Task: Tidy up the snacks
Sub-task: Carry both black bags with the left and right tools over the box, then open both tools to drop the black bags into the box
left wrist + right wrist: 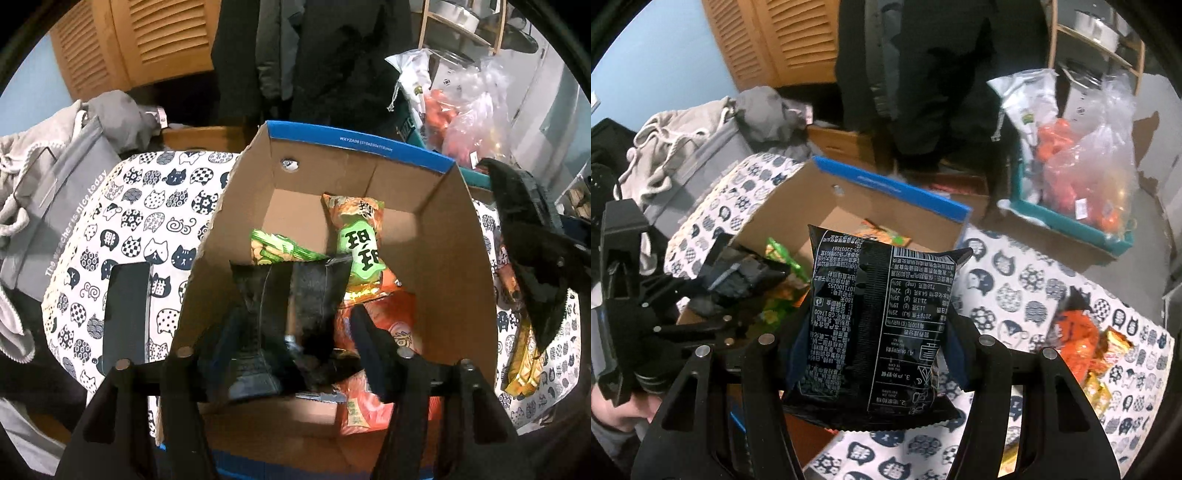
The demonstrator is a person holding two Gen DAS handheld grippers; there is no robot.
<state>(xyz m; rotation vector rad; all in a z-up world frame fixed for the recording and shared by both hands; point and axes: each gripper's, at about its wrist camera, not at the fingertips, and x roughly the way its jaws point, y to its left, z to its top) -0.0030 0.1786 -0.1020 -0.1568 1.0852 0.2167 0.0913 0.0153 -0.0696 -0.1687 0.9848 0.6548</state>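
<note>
An open cardboard box (443,258) with a blue rim stands on the cat-print cloth. Inside lie an orange-and-green packet (360,240), a green snack packet (273,251) and orange packets (391,325). My left gripper (291,332) reaches down into the box with a black packet (295,295) between its fingers. The pads stand a little off the packet, so the gripper is open. In the right wrist view, my right gripper (877,332) is shut on another black packet (879,288) with white print. It holds that packet upright above the box's near right corner (798,206).
Loose orange and gold snack packets (1078,343) lie on the cat-print cloth (1015,288) right of the box. A teal crate (1071,221) with plastic bags sits beyond. Grey clothing (55,177) is heaped at the left, and a flat black object (127,314) lies beside the box.
</note>
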